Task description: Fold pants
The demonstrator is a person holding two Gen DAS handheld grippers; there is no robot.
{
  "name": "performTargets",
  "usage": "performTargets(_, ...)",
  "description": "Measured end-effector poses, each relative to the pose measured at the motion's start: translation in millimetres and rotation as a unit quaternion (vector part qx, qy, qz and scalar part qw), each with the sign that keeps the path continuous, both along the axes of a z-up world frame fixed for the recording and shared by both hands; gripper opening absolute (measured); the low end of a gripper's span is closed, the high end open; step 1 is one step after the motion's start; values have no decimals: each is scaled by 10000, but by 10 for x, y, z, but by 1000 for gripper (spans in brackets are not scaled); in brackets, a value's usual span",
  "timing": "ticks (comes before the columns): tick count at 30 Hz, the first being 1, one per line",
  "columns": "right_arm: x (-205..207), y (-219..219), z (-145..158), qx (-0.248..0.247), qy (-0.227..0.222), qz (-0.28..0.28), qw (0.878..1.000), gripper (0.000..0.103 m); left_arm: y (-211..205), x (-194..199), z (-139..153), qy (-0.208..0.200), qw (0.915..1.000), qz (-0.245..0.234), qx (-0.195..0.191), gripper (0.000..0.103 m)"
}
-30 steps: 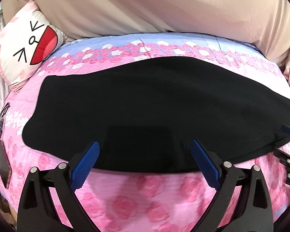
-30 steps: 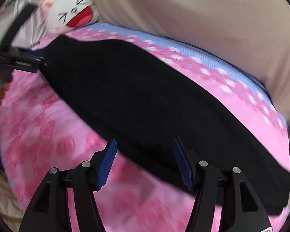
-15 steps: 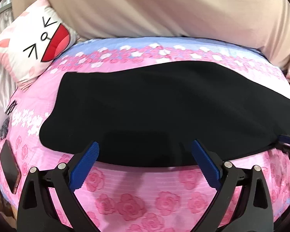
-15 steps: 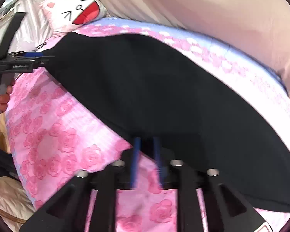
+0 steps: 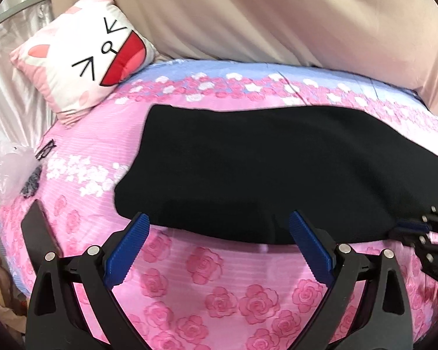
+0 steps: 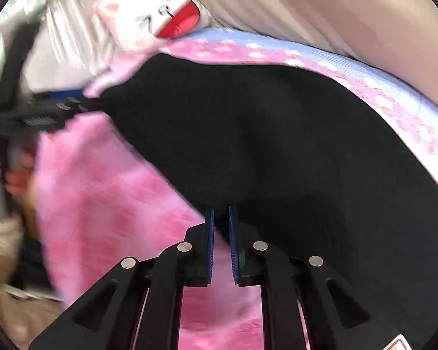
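Our right gripper (image 6: 220, 218), wide apart a second ago, has pinched its fingers (image 6: 209, 242) onto the black pants' (image 6: 277, 145) near edge; the pants drifted toward three o'clock in the left view.

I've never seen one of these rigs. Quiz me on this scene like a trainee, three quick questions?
1. True or false: the left gripper has its jaws spread wide, with nothing clamped.
2. What do the black pants lie on? A) a bare wooden floor B) a pink rose-print bedsheet C) a glass table
3. Which gripper is pinched shut at the near edge of the pants?

Key
1. True.
2. B.
3. The right gripper: its blue pads are nearly together, with the dark cloth edge between them.
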State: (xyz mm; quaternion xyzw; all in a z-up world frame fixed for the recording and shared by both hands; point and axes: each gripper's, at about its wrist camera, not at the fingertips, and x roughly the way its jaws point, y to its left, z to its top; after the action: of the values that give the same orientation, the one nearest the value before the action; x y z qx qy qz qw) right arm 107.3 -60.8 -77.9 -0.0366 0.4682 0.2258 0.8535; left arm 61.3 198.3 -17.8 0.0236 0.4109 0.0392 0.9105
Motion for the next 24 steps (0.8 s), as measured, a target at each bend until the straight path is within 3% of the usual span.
performTargets(2,-75,94,-49,366,266,278,9986,9,-2,20,35,-60,10000,-5,-28,95)
performTargets(5,-182,-17,-116,389,354,3,9986,9,-94,83,42,-19,9999,-64,-84,95)
performTargets(8,-336,-578,209,794,-118,-900,9927,11,-277,98,81,-79,9994,-290,-160,96)
performTargets(9,-389,-868,314,827,-255,-1365,9868,19,-341,109,81,-95,9992,-347,-156,98)
performTargets(10,-390,-1029,336,812,-277,-1606,9833,28,-448,145,61,-89,9989,-433,-155,98)
performTargets(12,-399,-1351,283,575,-84,-2152,9748,30,-625,225,-19,52,9983,-554,-160,98)
performTargets(15,-416,-1354,46,239,313,-2066,9776,30,-884,301,-201,239,9973,-682,159,98)
performTargets(17,-556,-1212,72,-129,-26,-1921,9813,30,-929,309,-373,421,9948,-546,746,98)
performTargets(19,-622,-1142,193,-22,-106,-1836,9829,30,-822,277,-493,529,9915,-346,1137,98)
performTargets(21,-573,-1040,364,407,-241,-1579,9863,30,-612,244,-558,654,9926,-215,996,98)
performTargets(24,-348,-735,440,338,-428,-1222,9910,33,-389,227,-505,777,9956,-42,515,98)
